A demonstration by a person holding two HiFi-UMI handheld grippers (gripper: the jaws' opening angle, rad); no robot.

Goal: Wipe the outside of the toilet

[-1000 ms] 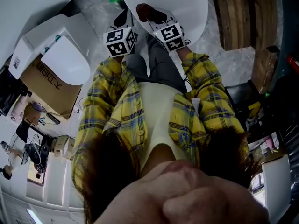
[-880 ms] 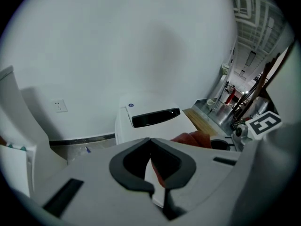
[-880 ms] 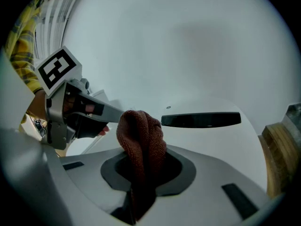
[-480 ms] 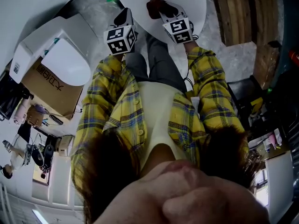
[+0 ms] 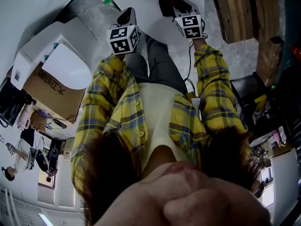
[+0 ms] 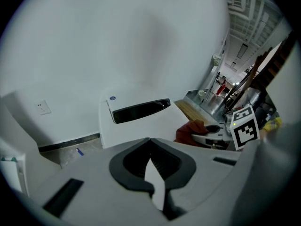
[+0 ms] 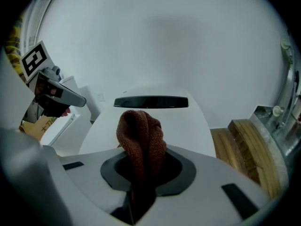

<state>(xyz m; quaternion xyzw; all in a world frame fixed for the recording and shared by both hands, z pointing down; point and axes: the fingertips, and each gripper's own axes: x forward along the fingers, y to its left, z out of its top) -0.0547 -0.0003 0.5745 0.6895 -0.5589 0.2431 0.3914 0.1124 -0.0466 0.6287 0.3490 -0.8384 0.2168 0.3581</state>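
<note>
Our right tool [image 7: 141, 175], clamped on the rust-brown knit cloth [image 7: 141, 135], just slid further up the glossy white toilet lid [image 7: 190, 124], so we're wiping; left tool [image 6: 151, 171] closed, empty

The toilet [image 5: 150, 11] is cut off by the top edge of the head view, and its bowl and base are hidden under its lid [image 7: 188, 126] and behind the person's legs [image 5: 157, 60]. The cloth [image 7: 141, 131] runs down between the right gripper [image 7: 141, 173]'s closed jaws, its lower end out of sight. The small blue thing [image 6: 79, 151] on the floor beside the toilet is too small to tell
</note>
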